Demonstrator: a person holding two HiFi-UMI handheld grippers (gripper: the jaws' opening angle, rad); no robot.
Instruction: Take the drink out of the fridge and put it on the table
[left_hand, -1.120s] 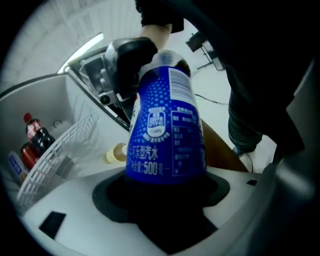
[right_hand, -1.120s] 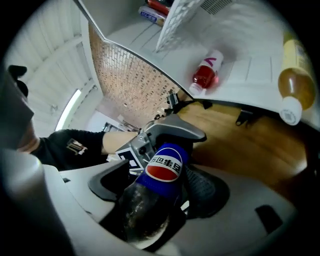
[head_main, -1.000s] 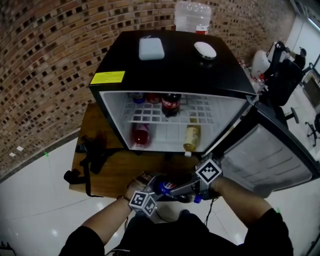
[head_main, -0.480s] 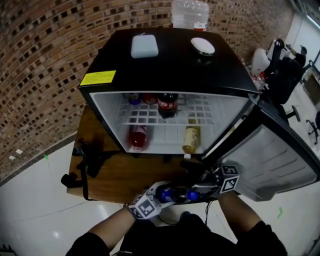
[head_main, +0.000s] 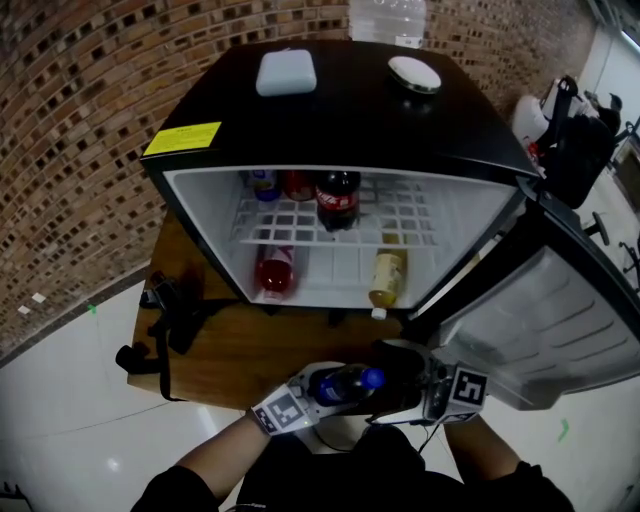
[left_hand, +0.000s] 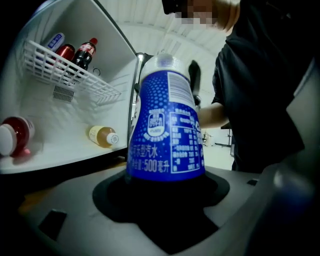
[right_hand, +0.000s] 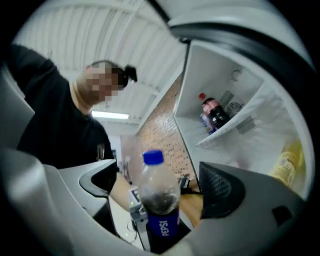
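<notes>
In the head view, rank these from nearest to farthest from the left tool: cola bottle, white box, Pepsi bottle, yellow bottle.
1. Pepsi bottle: gripped in the left tool itself.
2. yellow bottle: lying on the floor of the fridge, right side.
3. cola bottle: upright on the shelf, farther back.
4. white box: on the fridge top, left side.

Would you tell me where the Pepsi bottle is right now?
The bottle is at the head view's bottom centre, gripped by the left gripper before the open fridge, its cap end between the jaws of the right gripper, which have just been opening.
</notes>
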